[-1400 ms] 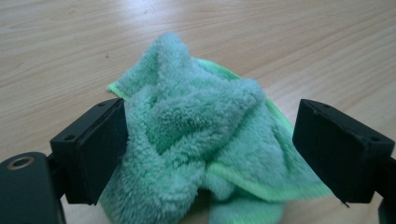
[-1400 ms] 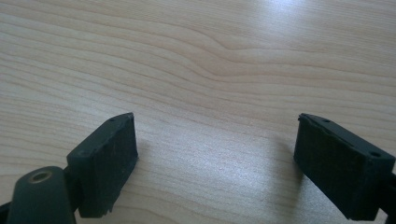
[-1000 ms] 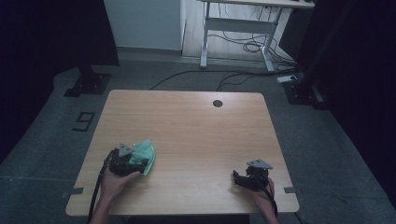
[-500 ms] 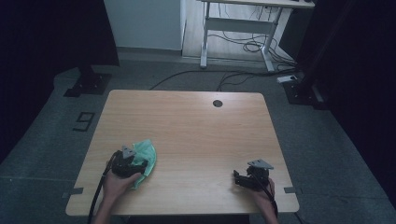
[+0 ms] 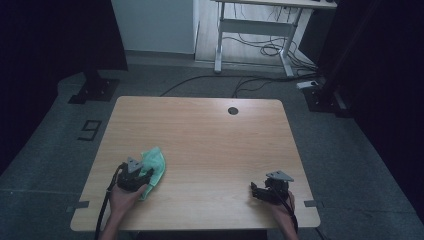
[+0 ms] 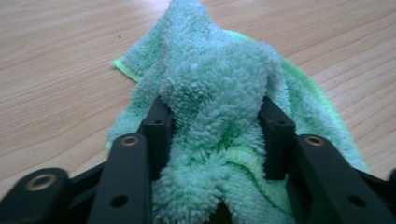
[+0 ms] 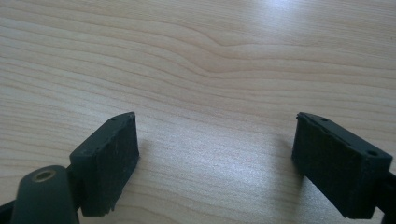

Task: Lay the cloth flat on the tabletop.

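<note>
A fluffy green cloth (image 5: 156, 162) lies bunched on the wooden table (image 5: 210, 145) near its front left. My left gripper (image 5: 145, 176) is on the near side of the cloth, held by a hand. In the left gripper view a thick fold of the cloth (image 6: 215, 93) fills the space between the two black jaws, which press into it from both sides, so the left gripper (image 6: 217, 119) is shut on it. My right gripper (image 5: 255, 190) rests low at the front right, far from the cloth. Its jaws stand wide apart over bare wood, and the right gripper (image 7: 217, 149) holds nothing.
A round dark cable hole (image 5: 233, 110) sits near the table's far edge. Beyond the table are a white desk frame (image 5: 250, 30), loose floor cables (image 5: 260, 50) and black stand bases (image 5: 95, 90). Bare wood lies between the two grippers.
The left gripper and the cloth have shifted slightly toward the near edge. The right gripper has stayed where it was.
</note>
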A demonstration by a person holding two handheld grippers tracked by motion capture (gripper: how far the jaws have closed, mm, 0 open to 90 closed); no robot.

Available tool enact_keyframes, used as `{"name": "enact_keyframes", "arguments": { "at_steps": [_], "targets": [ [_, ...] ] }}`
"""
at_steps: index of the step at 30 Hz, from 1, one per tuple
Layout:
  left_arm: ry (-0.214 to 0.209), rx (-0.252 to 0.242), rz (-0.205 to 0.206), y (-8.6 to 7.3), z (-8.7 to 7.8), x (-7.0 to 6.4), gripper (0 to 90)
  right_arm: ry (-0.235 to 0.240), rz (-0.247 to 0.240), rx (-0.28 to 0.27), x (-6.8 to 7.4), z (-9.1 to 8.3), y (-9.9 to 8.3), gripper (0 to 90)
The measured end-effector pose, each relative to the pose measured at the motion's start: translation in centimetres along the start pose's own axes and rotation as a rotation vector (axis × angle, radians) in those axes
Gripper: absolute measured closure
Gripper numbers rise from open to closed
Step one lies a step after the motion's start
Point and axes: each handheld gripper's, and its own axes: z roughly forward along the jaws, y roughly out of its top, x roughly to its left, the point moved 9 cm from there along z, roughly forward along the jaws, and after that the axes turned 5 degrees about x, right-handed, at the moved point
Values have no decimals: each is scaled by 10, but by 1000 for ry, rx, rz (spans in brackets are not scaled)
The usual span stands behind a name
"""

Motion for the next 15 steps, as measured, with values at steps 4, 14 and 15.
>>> {"name": "enact_keyframes", "arguments": {
  "at_steps": [4, 14, 15],
  "targets": [
    [3, -27, -6, 3, -6, 2, 607, -2, 2, 0, -2, 0, 0, 152],
    [-17, -122, -24, 17, -32, 3, 610, -15, 18, -1, -7, -1, -1, 156],
    [-17, -122, -24, 17, -32, 3, 611, -15, 18, -1, -7, -1, -1, 156]
  ]
}}
